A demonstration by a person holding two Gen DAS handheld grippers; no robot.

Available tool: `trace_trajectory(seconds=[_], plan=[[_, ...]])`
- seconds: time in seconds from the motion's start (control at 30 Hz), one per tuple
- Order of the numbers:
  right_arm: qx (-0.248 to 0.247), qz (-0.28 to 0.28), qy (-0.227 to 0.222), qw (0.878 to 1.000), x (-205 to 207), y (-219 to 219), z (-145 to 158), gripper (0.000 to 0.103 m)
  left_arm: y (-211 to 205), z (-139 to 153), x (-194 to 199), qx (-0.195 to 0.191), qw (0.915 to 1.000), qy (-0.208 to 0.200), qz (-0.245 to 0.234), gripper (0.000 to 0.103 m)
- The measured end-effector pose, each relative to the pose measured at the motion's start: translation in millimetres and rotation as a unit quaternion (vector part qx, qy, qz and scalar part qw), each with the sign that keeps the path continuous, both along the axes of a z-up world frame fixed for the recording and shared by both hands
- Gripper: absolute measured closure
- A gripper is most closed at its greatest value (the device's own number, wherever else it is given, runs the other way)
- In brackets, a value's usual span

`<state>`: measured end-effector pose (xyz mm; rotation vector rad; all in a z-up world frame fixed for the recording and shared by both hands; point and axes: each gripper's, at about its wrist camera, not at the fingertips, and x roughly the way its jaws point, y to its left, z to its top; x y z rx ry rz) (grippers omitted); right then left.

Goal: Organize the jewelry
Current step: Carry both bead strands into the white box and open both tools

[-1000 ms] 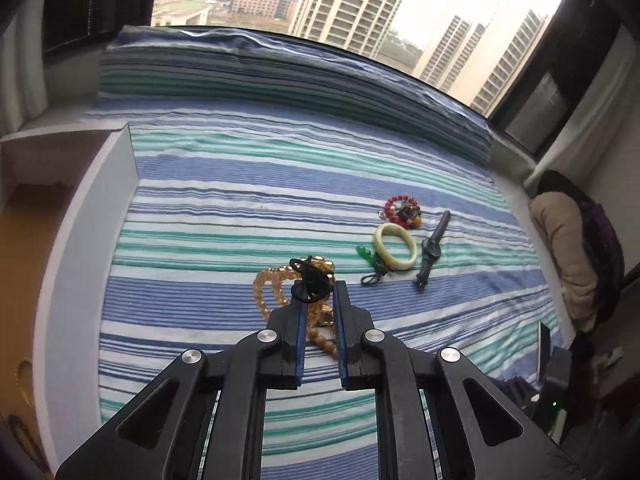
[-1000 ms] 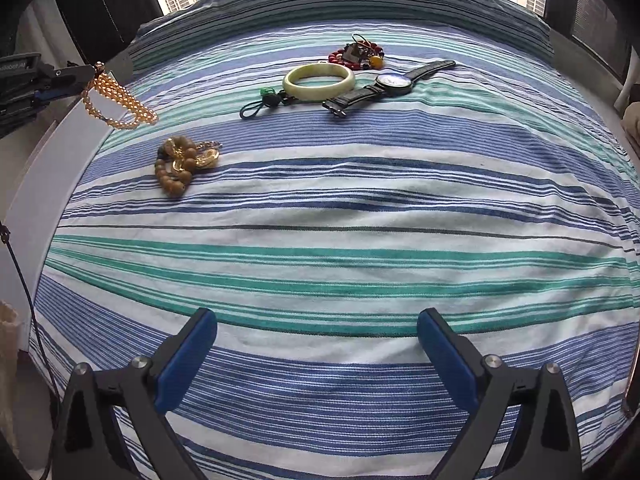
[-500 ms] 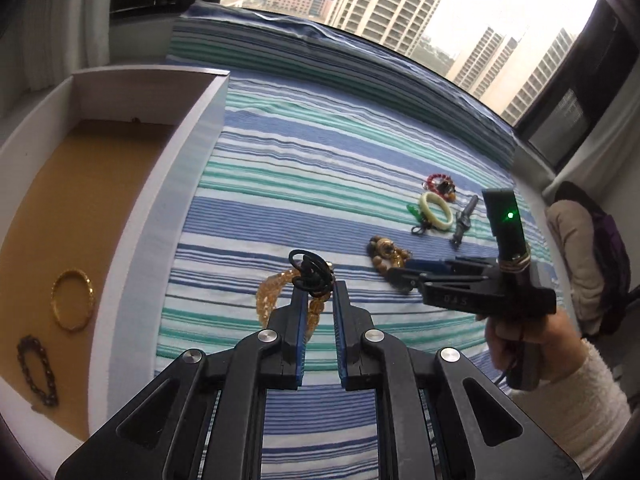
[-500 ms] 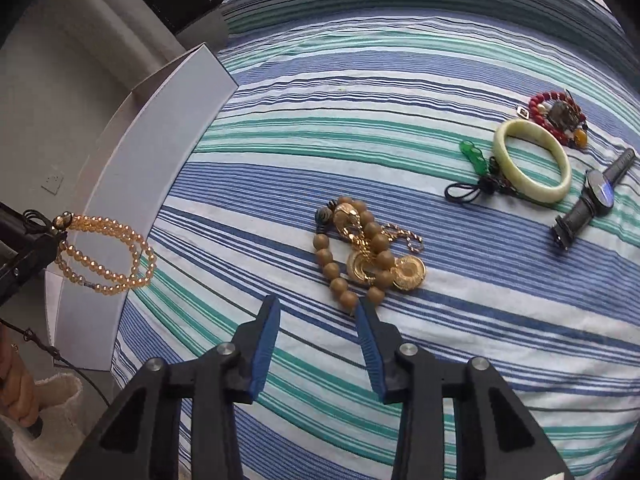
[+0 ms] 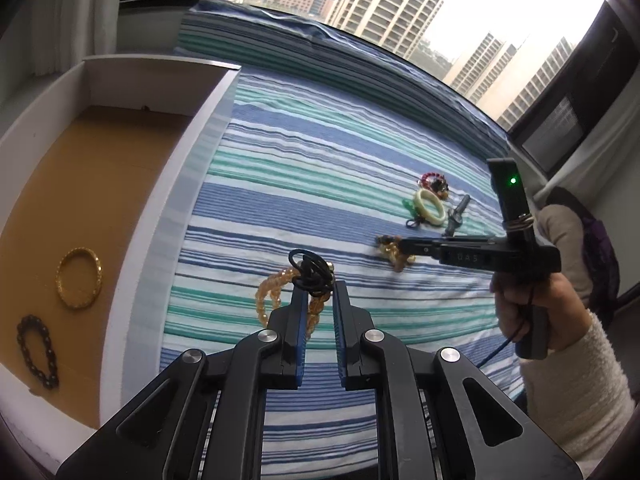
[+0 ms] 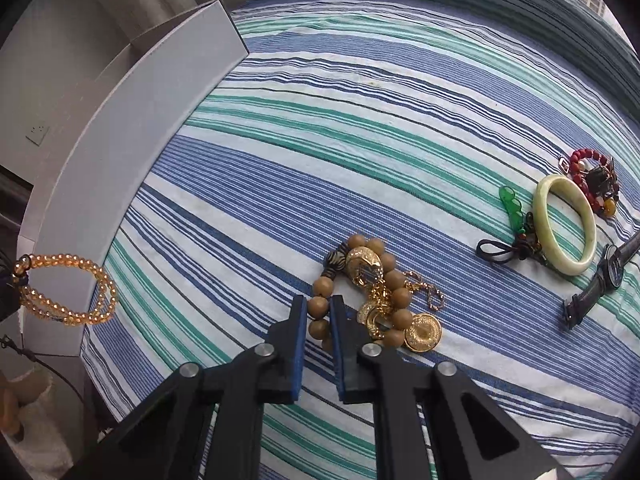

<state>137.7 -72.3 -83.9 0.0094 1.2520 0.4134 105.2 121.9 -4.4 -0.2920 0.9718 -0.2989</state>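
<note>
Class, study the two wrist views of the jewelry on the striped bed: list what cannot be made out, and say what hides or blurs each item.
- Watch dial: right wrist view, too small and dark to read.
- Wooden bead bracelet: its near beads sit behind the right gripper.
- Amber bead bracelet: left wrist view, partly behind the left gripper.
- Red bead bracelet: its charms are too small to identify.
- Box: near corner cut off by the picture edge.

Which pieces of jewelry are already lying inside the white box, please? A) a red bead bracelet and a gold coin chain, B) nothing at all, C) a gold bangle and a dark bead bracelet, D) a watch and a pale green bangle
C: in the left wrist view, a gold bangle and a dark bead bracelet lie on the tan floor of the white box, while the other pieces are outside it.
</note>
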Motion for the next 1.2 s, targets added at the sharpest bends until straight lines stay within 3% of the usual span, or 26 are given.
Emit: trace_trajectory(seconds=[0.17, 0.37, 0.47, 0.57, 0.73, 0.9, 1.07, 1.2], plan=[[0.052, -0.017, -0.048, 0.997, -14.1, -23.5, 63.9, 0.091, -2.0, 28.1, -5.0, -0.01, 0.9998, -0.011, -0.01, 0.093], [0.079, 0.017, -0.086, 0.993, -19.5, -3.4, 127.9, 0.091, 26.3, 73.1, -7.5, -0.027, 0.9996, -0.006, 0.001, 0.093], [0.092, 0.046, -0.108, 0.989, -17.7, 34.7, 152.5, 0.091, 60.0, 94.1, -2.0, -0.023, 0.9993, -0.003, 0.031, 0.093], [0.113, 0.077, -0.13, 0.982, -13.8, 76.7, 182.4, 0.091, 94.1, 114.3, 1.7, 0.007, 0.9971, -0.017, 0.074, 0.093], [0.129, 0.128, -0.153, 0.971, 4.2, 160.5, 212.2, 0.091, 156.2, 115.1, 22.4, 0.036, 0.9882, -0.013, 0.148, 0.093], [0.108, 0.163, -0.128, 0.972, 37.3, 249.3, 189.8, 0.091, 206.2, 70.6, 53.6, 0.072, 0.9753, 0.031, 0.206, 0.093], [0.054, 0.175, -0.088, 0.979, 61.4, 319.4, 128.3, 0.091, 240.8, 11.5, 75.0, 0.101, 0.9615, 0.082, 0.242, 0.093], [0.018, 0.173, -0.062, 0.983, 74.3, 355.4, 81.0, 0.091, 255.1, -19.1, 85.6, 0.115, 0.9538, 0.107, 0.256, 0.093]])
